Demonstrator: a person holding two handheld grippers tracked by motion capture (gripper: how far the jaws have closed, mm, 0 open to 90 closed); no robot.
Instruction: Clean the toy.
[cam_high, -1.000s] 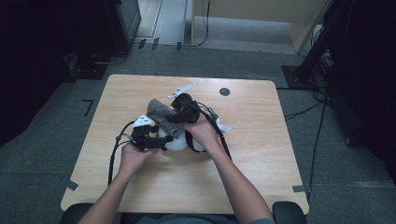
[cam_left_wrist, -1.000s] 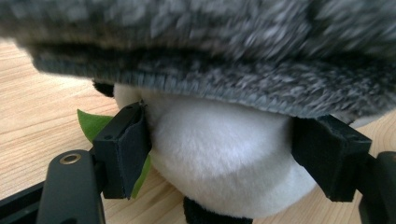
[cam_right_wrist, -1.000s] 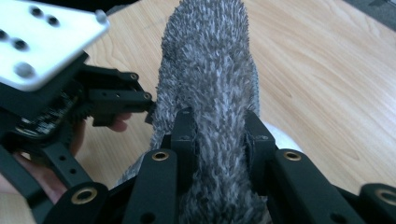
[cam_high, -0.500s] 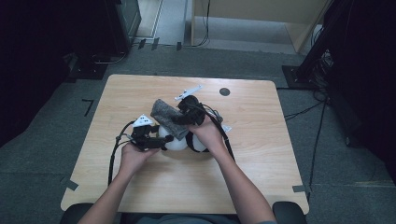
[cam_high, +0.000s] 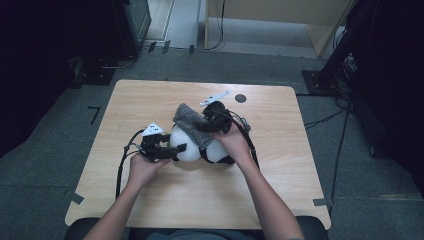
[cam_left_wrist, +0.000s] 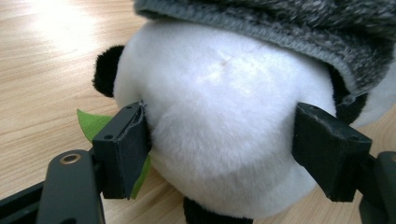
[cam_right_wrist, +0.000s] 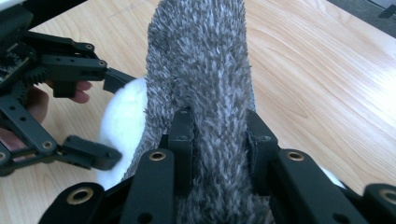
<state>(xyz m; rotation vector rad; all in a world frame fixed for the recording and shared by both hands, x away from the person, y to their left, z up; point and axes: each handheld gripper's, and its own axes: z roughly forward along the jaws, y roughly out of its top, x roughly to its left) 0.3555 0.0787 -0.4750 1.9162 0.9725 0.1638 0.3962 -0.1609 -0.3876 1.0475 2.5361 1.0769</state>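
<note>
A white and black panda plush (cam_high: 186, 146) lies on the wooden table (cam_high: 150, 100). My left gripper (cam_high: 176, 148) is shut on it, and its pads (cam_left_wrist: 126, 140) press into the white fur (cam_left_wrist: 224, 116) from both sides. A green felt leaf (cam_left_wrist: 93, 125) sticks out beside one pad. A grey fuzzy knit hat (cam_high: 192, 122) lies draped over the top of the plush (cam_left_wrist: 280, 18). My right gripper (cam_high: 206, 125) is shut on a fold of this hat (cam_right_wrist: 205, 60), which is pinched between the jaws (cam_right_wrist: 219, 140). The left gripper (cam_right_wrist: 70, 93) and white plush (cam_right_wrist: 121, 121) appear beyond it.
A small black round mark (cam_high: 240, 98) sits near the table's far edge. Black cables (cam_high: 122, 160) loop from both grippers across the table. Dark equipment stands on the grey floor around the table.
My right gripper has moved a little to the right with the grey hat, drawing it further over the plush. The left gripper has stayed in place on the plush.
</note>
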